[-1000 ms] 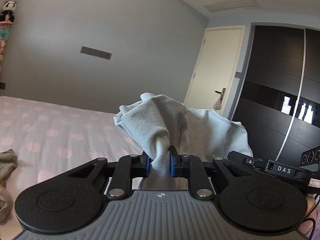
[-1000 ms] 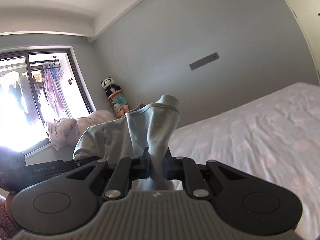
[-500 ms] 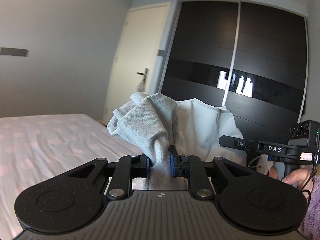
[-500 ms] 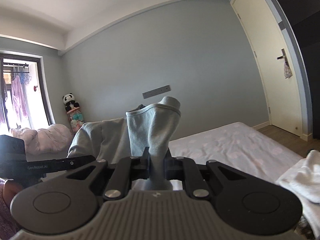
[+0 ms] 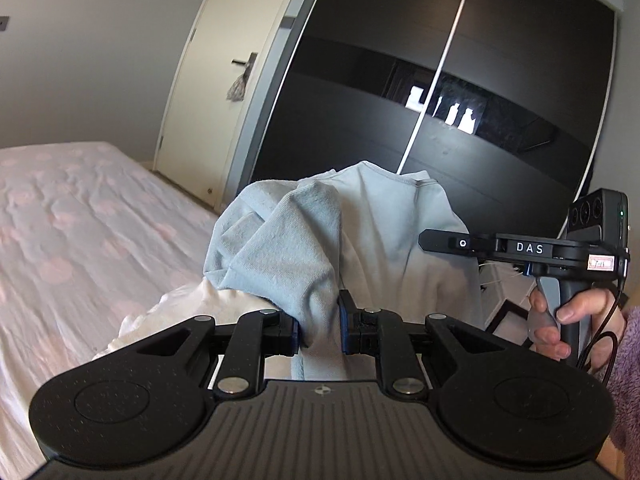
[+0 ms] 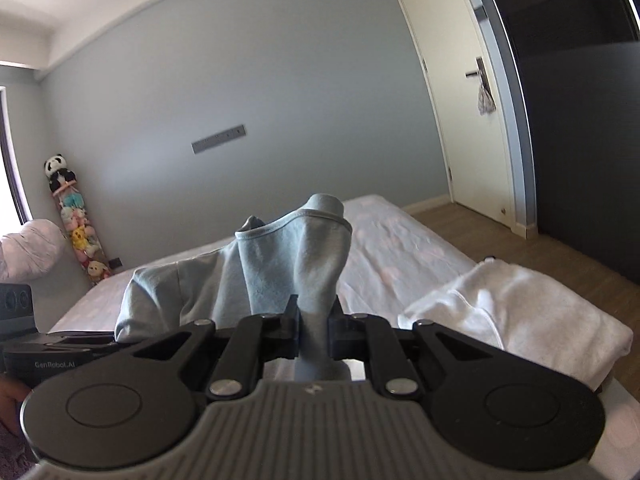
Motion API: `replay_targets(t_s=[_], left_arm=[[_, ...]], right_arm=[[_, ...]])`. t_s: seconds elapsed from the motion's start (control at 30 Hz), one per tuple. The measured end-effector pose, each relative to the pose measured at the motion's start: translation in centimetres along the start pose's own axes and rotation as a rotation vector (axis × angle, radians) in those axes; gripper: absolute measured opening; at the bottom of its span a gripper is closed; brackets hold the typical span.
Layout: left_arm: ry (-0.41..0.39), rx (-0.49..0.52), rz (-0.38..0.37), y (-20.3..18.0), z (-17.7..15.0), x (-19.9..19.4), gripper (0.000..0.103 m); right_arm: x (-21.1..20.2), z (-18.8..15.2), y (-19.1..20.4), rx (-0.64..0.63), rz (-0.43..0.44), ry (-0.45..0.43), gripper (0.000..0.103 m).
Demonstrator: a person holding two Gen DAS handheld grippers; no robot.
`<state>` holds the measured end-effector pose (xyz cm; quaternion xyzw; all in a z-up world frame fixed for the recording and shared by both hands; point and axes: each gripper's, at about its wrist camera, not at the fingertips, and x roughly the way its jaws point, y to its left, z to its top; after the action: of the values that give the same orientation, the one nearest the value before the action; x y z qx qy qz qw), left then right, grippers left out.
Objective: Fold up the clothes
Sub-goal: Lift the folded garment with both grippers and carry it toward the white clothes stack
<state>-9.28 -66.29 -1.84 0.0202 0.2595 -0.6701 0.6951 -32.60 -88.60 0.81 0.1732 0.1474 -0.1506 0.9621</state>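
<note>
Currently I hold left gripper (image 5: 319,334) clamped on bunched fabric of light blue garment (image 5: 384,232); right gripper (image 6: 313,334) likewise pinched shut on its collar edge. Garment hangs between both grippers, lifted above bed (image 6: 404,248), unfolded. Beyond, white garment (image 6: 520,312) lies folded on bed near edge. Judgement: blue garment needs laying flat, then folding; how many items remain, cannot tell.

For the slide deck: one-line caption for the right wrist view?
Right gripper, jaws shut on a bunched light-blue cotton garment, above a pink-spotted bed bearing a folded white cloth.
</note>
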Motion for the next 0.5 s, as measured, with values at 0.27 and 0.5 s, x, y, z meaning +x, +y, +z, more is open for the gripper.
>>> replay_targets(t_s=[0.27,0.5], left_arm=[[0.09,-0.055,0.075,4.4,-0.7,4.9,0.015],[0.178,-0.134,0.124,9.3,-2.8,8.6,0.015]], right_arm=[[10.6,-0.4,-2.0,-0.032,0.015,0.154,0.014],[19.3,-1.2,-3.3,-0.047,0.008,0.316,0.014]])
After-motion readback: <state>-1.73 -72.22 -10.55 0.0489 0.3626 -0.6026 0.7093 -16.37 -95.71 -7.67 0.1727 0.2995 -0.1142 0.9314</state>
